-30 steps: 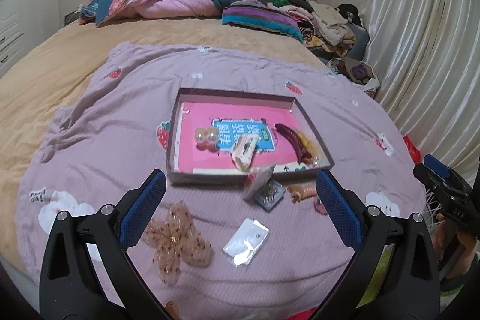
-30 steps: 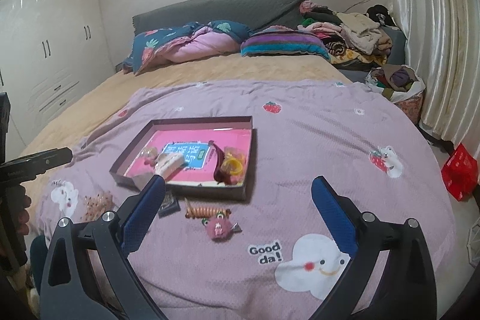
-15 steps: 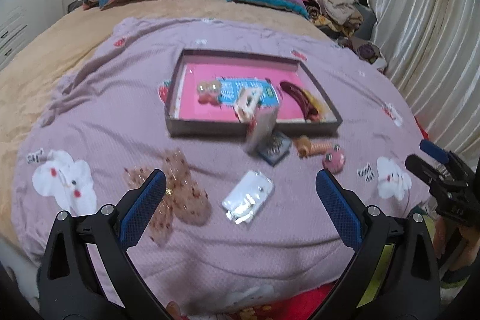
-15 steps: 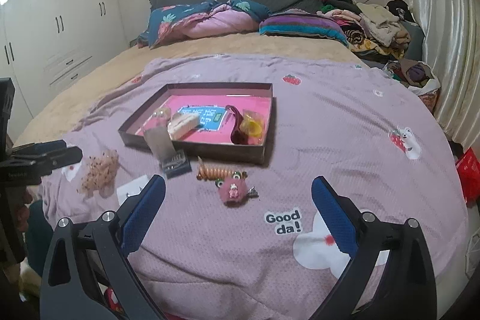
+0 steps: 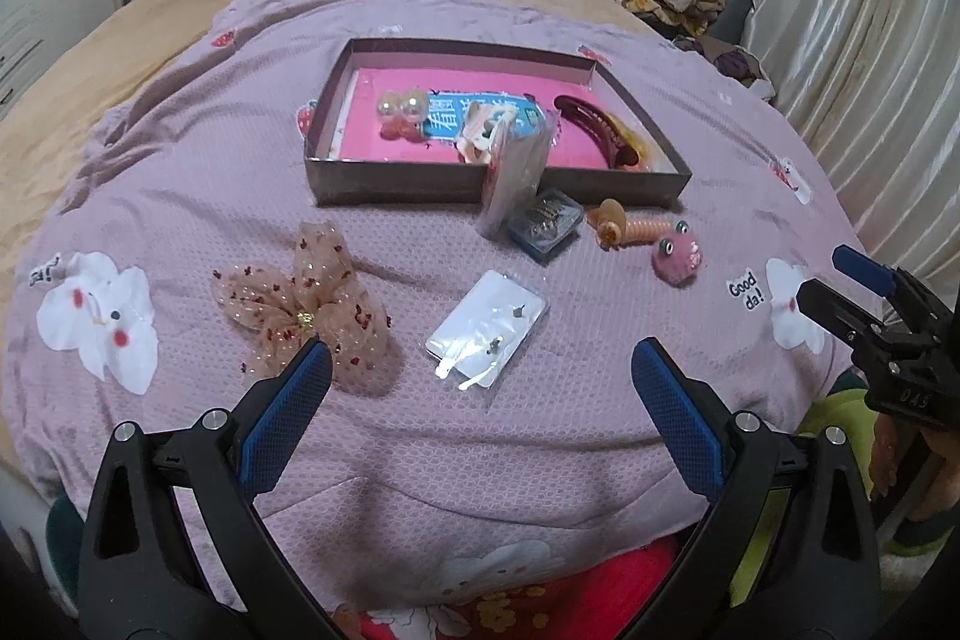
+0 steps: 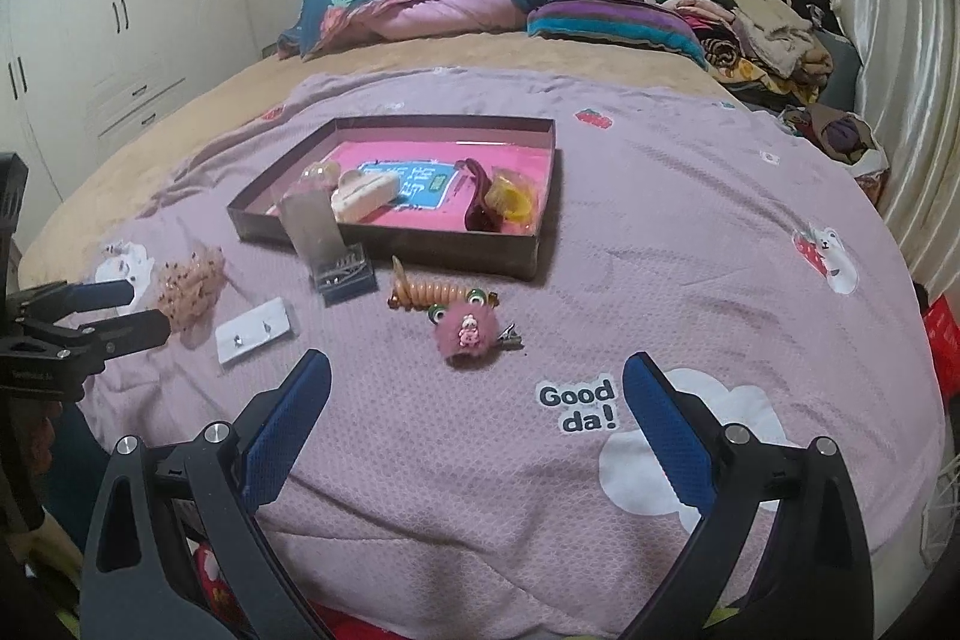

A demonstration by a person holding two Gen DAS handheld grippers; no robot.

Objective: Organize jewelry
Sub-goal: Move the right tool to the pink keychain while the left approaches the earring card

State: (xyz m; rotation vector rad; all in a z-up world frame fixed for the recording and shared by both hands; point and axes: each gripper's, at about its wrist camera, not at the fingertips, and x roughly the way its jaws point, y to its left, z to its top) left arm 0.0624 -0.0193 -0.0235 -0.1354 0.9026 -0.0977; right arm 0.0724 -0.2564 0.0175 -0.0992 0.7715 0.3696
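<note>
A brown box with a pink floor (image 5: 384,187) (image 6: 384,238) lies on the bed and holds pearl clips (image 5: 401,105), a cream clip (image 5: 480,133) and a dark red hair claw (image 5: 594,124). In front of it lie a peach mesh bow (image 5: 312,298) (image 6: 189,280), a white earring card (image 5: 489,328) (image 6: 255,331), a clear packet (image 5: 516,172), a blue hairpin box (image 5: 546,223) (image 6: 345,274), a spiral hair tie (image 5: 630,226) (image 6: 426,292) and a pink fuzzy clip (image 5: 678,259) (image 6: 471,331). My left gripper (image 5: 480,382) is open and empty near the bow and card. My right gripper (image 6: 477,394) is open and empty near the fuzzy clip.
A purple printed blanket (image 5: 180,196) covers a tan bed. Pillows and folded quilts (image 6: 420,10) and a clothes pile (image 6: 762,34) sit at the far end. Curtains (image 5: 870,10) hang on the right, white wardrobes (image 6: 90,40) stand on the left.
Both grippers have tilted down and moved closer over the bed's near edge; the box and loose items now sit nearer and lower in view. Both stay open and empty.
</note>
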